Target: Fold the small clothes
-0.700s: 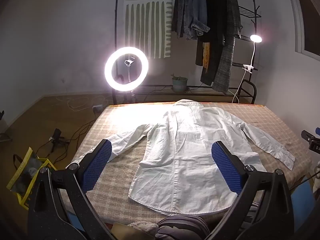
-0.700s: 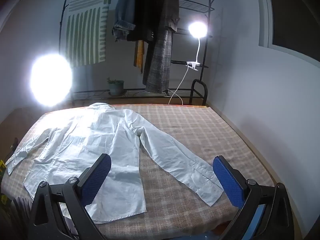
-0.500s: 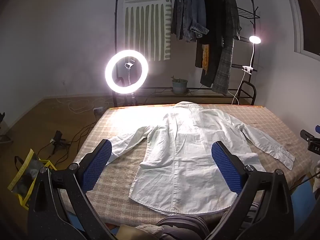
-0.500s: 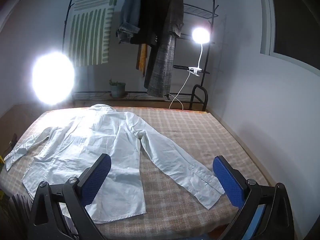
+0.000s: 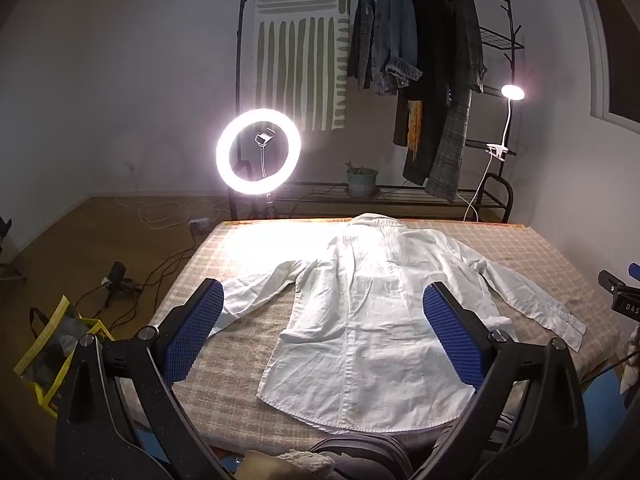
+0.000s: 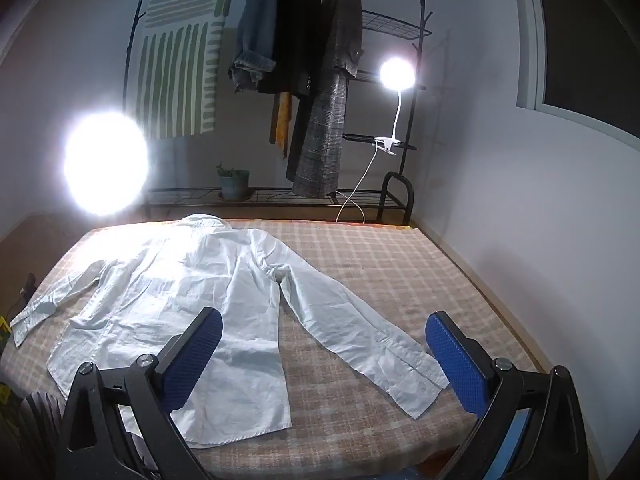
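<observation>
White shirt (image 5: 372,320) spread flat, back side up, on the checked bed cover (image 5: 248,344); collar toward the far edge, hem toward the lower middle of the left wrist view. Both sleeves stretched out to the sides, one cuff behind the left blue pad, the other at the right edge of the frame.

Left claw (image 5: 320,332) wide, nothing between its pads, held above the near hem and clear of the cloth. Right claw (image 6: 324,354) also wide and empty; in its view the shirt (image 6: 180,292) fills the lower left, and one sleeve cuff lies just inside the right blue pad, not touched.

Against the earlier frames: shirt unchanged in lay and creases. Left view nearly the same, with the ring light (image 5: 258,151) and the clothes rack (image 5: 416,76) sitting slightly lower in frame. Right view shifted more: the sleeve cuff now sits closer to the centre bottom, the clip lamp (image 6: 396,74) further right and lower, and more of the rack's top bar shows. Pad spacing unchanged in both views.

Dark fabric, likely the person's lap (image 5: 360,456), at the bottom centre of the left view.
</observation>
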`<action>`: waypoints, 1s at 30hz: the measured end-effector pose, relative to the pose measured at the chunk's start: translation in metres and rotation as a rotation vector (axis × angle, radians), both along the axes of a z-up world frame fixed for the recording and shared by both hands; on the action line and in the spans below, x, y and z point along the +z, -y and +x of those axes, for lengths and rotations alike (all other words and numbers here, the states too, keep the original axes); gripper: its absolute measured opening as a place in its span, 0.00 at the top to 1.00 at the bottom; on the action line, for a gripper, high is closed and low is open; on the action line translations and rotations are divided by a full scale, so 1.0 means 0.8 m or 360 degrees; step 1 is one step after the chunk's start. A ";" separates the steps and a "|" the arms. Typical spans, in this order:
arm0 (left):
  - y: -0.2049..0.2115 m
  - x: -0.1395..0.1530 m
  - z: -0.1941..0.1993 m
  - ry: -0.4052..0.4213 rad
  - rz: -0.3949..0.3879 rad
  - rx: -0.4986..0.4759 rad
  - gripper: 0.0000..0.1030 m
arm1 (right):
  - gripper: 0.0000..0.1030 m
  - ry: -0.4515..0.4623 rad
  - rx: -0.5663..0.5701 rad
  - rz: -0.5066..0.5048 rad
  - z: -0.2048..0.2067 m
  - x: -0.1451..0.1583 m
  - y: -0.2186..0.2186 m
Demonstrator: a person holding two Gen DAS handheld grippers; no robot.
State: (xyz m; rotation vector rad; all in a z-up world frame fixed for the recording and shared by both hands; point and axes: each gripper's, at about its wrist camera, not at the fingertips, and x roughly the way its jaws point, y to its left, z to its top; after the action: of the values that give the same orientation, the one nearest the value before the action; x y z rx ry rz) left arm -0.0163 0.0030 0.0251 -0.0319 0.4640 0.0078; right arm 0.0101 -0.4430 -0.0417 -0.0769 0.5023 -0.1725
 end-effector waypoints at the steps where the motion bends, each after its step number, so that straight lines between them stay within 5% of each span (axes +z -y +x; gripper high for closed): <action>1: 0.000 0.000 0.001 0.0002 0.0002 0.0002 0.01 | 0.00 0.0001 0.0001 0.0001 0.000 0.000 0.000; 30: 0.001 0.014 0.006 0.0043 0.0012 0.0009 0.01 | 0.00 0.0000 -0.0001 0.0008 0.005 0.002 -0.001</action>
State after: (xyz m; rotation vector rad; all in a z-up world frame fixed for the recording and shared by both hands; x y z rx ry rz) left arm -0.0117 0.0024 0.0362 -0.0258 0.4369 0.0150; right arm 0.0143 -0.4420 -0.0400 -0.0720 0.5025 -0.1720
